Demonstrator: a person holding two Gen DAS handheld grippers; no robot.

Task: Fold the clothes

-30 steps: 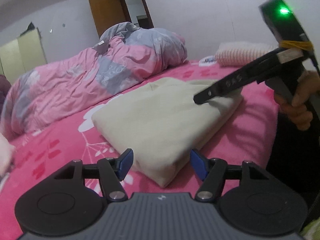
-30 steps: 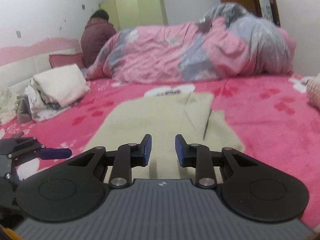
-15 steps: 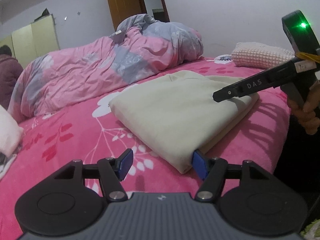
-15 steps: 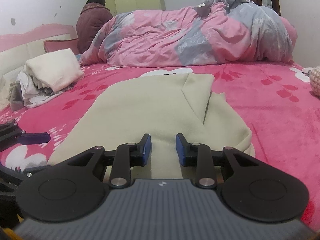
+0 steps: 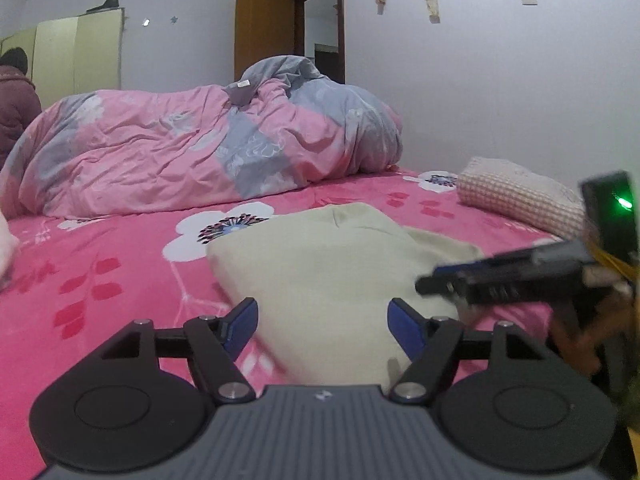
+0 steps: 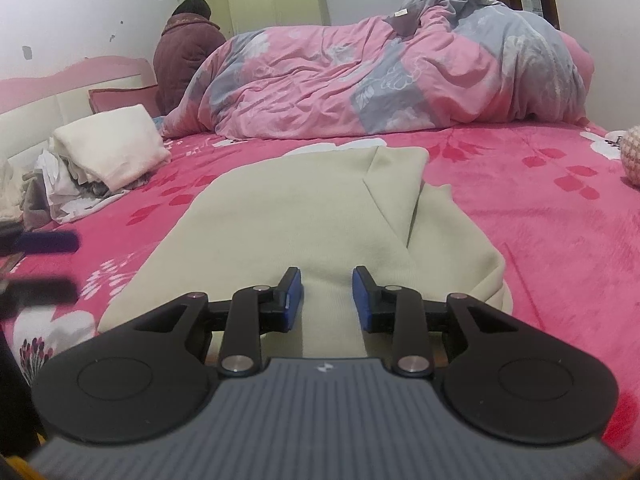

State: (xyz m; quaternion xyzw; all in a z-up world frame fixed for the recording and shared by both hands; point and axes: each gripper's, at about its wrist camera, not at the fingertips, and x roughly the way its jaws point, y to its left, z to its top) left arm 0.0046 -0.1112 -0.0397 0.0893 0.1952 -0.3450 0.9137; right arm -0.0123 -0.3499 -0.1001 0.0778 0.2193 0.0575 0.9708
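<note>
A cream garment (image 5: 320, 264), folded into a flat rectangle, lies on the pink flowered bed. My left gripper (image 5: 323, 322) is open at the garment's near corner, its blue pads wide apart and low over the cloth edge. In the right wrist view the garment (image 6: 300, 220) stretches away with a folded flap on its right side. Right gripper (image 6: 327, 296) is open with a narrow gap, just above the near hem and holding nothing. From the left wrist view that right gripper (image 5: 436, 284) is blurred at the garment's right edge, held by a hand (image 5: 592, 340). The left gripper's fingers (image 6: 44, 242) show at the far left.
A rumpled pink and grey duvet (image 5: 200, 152) fills the back of the bed. A checked pillow (image 5: 516, 196) lies at the right. A pile of loose clothes (image 6: 108, 160) sits at the left by the headboard. A person in a maroon coat (image 6: 184, 52) stands behind the bed.
Both grippers have dropped lower and drawn in to the garment's near edge. In the left wrist view the right gripper has sunk from above the cloth to its right edge.
</note>
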